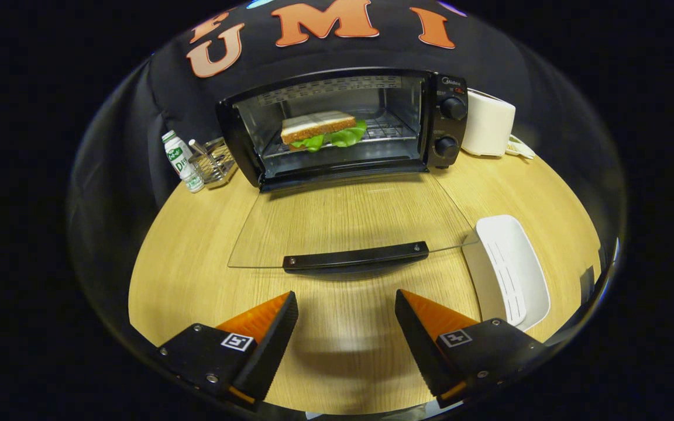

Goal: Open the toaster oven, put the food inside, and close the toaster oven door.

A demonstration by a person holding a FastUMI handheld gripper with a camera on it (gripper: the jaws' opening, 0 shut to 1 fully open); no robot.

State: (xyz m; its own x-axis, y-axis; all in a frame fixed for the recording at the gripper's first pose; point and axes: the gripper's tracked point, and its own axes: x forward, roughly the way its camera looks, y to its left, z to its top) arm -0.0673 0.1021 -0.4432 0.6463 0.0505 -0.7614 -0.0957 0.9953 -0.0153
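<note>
We are holding our gripper (pixel 346 304) with its orange wedge fingers spread wide and empty above the wooden table (pixel 185 263). Just ahead, the glass door (pixel 348 225) is lying flat, black handle (pixel 356 257) nearest. The sandwich (pixel 320 130) is sitting on the wire rack inside the black toaster oven (pixel 343 126).

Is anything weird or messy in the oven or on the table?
Nothing is spilled or broken. The sandwich sits flat on the rack inside the toaster oven, lettuce poking out one side. The glass door lies fully open, not yet closed. The open gripper holds nothing.
</note>
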